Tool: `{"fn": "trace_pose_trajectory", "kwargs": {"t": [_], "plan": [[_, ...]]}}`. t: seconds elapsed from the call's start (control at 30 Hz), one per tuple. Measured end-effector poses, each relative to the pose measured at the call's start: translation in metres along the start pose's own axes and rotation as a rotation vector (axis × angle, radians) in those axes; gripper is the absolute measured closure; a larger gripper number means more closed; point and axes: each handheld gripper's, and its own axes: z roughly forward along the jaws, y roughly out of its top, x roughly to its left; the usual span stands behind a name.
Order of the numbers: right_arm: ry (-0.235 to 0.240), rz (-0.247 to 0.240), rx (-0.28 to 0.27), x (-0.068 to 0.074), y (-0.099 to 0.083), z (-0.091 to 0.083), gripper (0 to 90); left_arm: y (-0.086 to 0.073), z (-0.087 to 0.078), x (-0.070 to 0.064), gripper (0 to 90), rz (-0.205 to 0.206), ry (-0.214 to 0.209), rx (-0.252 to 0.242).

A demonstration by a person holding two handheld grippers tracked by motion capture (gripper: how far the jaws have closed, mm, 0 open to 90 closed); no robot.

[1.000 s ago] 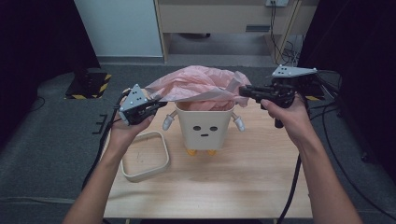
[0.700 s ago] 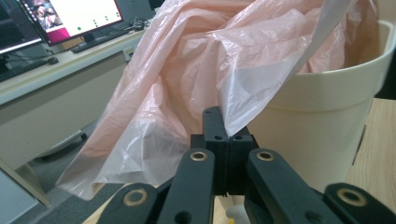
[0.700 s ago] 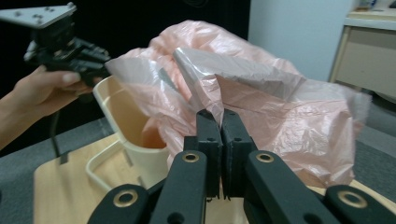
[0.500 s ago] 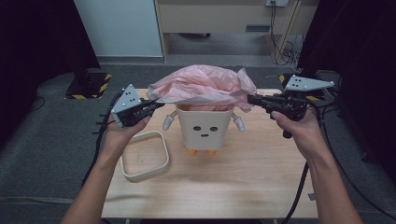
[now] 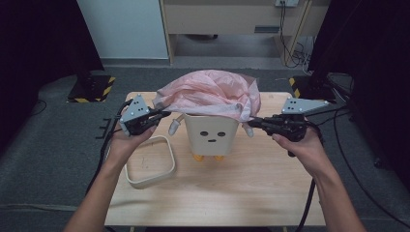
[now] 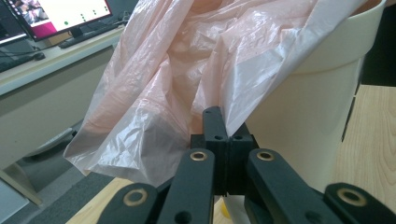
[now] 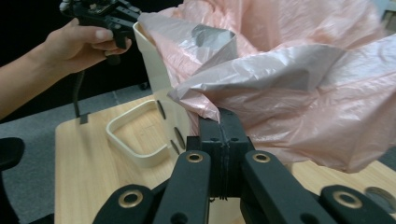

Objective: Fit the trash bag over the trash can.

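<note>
A cream bin (image 5: 211,137) with a drawn face, small arms and orange feet stands mid-table. A thin pink plastic bag (image 5: 208,94) billows over its top. My left gripper (image 5: 163,115) is shut on the bag's left edge beside the bin's rim. My right gripper (image 5: 251,122) is shut on the bag's right edge, just off the bin's right side. In the left gripper view the shut jaws (image 6: 215,122) pinch the bag (image 6: 173,84) against the bin wall (image 6: 308,107). In the right gripper view the shut jaws (image 7: 223,125) hold a fold of the bag (image 7: 299,84).
A cream rounded-square ring (image 5: 170,162) lies flat on the wooden table (image 5: 217,198), left of the bin; it also appears in the right gripper view (image 7: 135,151). Grey floor surrounds the table. A desk with monitors (image 6: 56,14) stands beyond.
Both grippers have come down and stayed shut on the bag's edges. The bag now sits lower and spreads wider over the bin's top.
</note>
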Motion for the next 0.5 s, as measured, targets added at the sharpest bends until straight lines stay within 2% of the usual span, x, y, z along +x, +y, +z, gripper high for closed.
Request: {"fn": "trace_pose_trajectory", "kwargs": {"t": [0.07, 0.17, 0.33, 0.4, 0.47, 0.5], "plan": [[0.018, 0.013, -0.010, 0.000, -0.002, 0.002, 90.0, 0.001, -0.003, 0.001, 89.7, -0.012, -0.009, -0.022], [0.016, 0.007, 0.003, 0.001, -0.003, 0.005, 90.0, 0.004, -0.007, 0.001, 89.7, -0.027, -0.025, -0.042], [0.014, -0.002, 0.029, 0.003, -0.005, 0.011, 90.0, 0.005, -0.013, -0.002, 89.8, -0.003, -0.058, -0.060], [0.017, -0.003, 0.038, 0.003, -0.007, 0.014, 90.0, 0.002, -0.012, -0.003, 89.8, 0.018, -0.050, -0.034], [0.023, -0.004, 0.036, 0.003, -0.007, 0.015, 90.0, -0.003, -0.008, -0.006, 89.8, 0.055, -0.034, 0.024], [0.023, -0.005, 0.036, 0.003, -0.007, 0.015, 90.0, -0.006, -0.006, -0.006, 89.8, 0.054, -0.042, 0.028]]}}
